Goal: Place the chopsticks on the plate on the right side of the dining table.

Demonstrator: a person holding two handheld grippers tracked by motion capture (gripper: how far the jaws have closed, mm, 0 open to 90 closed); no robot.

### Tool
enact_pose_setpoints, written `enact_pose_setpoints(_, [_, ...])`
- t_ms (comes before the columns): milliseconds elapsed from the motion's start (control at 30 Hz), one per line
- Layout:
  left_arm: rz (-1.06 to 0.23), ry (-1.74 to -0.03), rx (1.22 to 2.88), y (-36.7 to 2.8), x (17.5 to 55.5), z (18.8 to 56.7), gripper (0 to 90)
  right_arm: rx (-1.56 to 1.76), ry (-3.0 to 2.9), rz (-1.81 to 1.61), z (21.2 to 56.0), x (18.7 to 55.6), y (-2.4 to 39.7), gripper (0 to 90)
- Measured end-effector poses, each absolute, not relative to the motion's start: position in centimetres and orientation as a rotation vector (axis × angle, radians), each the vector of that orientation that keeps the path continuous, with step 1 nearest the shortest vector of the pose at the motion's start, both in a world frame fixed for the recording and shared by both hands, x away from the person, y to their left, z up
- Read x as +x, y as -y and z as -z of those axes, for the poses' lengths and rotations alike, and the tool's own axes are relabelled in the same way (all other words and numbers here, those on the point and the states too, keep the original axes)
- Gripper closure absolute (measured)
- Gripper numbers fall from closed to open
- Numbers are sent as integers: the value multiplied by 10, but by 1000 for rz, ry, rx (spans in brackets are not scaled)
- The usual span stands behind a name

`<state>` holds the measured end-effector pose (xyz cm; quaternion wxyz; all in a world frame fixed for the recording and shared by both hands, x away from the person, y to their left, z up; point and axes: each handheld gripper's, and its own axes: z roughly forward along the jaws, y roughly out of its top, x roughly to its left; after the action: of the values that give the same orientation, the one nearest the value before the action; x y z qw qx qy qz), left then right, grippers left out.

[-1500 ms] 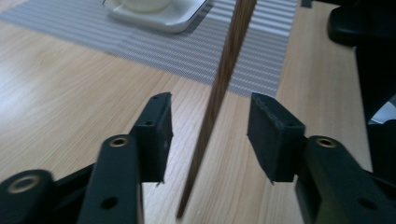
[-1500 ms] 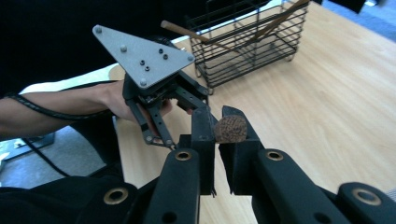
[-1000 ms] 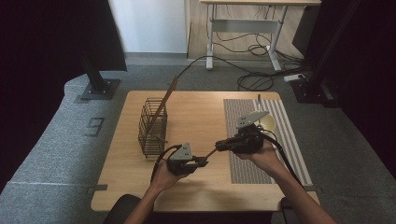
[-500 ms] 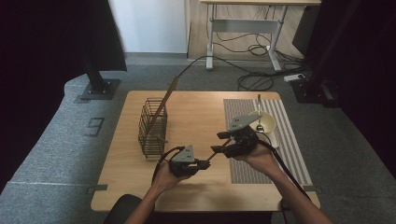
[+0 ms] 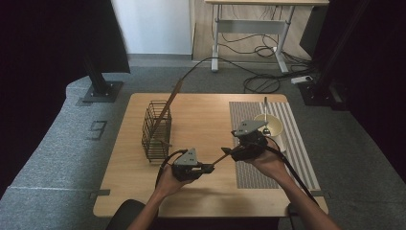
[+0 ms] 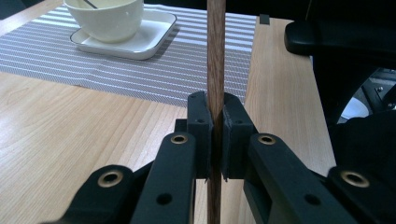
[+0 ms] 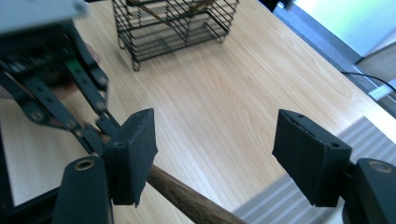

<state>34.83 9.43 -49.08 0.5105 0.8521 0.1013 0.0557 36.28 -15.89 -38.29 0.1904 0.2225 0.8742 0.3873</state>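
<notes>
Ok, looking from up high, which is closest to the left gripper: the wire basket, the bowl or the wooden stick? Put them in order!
From the left gripper, in the high view:
1. The wooden stick: clamped between its jaws, slanting up toward the right gripper.
2. The wire basket: just behind it, on the left part of the table.
3. The bowl: farthest, on the striped mat at the right.

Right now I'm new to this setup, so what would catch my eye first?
The brown wooden stick clamped in the left gripper near the table's front, its other end passing the right gripper, whose jaws have just been opening. Then the black wire basket at the left and the white bowl on the striped mat.
</notes>
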Motion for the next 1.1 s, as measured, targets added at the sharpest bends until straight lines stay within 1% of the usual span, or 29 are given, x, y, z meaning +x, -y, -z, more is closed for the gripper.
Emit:
enact_pose_setpoints(367, [-130, -234, 2076, -96, 350, 490, 841, 792, -2418, -1097, 406, 376, 196, 290])
enact_pose_setpoints(533, [-120, -225, 2106, -93, 350, 492, 843, 789, -2426, -1091, 409, 374, 198, 283])
enact_pose_setpoints(700, [-100, -237, 2128, -93, 351, 493, 845, 742, -2482, -1122, 403, 369, 198, 231])
enact_pose_setpoints(800, [-92, -231, 2154, -90, 351, 494, 845, 688, -2546, -1110, 405, 364, 194, 222])
enact_pose_setpoints(900, [-84, -214, 2189, -87, 350, 496, 845, 621, -2609, -1075, 410, 359, 188, 241])
enact_pose_setpoints(1100, [-60, -180, 2224, -81, 347, 498, 845, 468, -2722, -981, 428, 350, 173, 356])
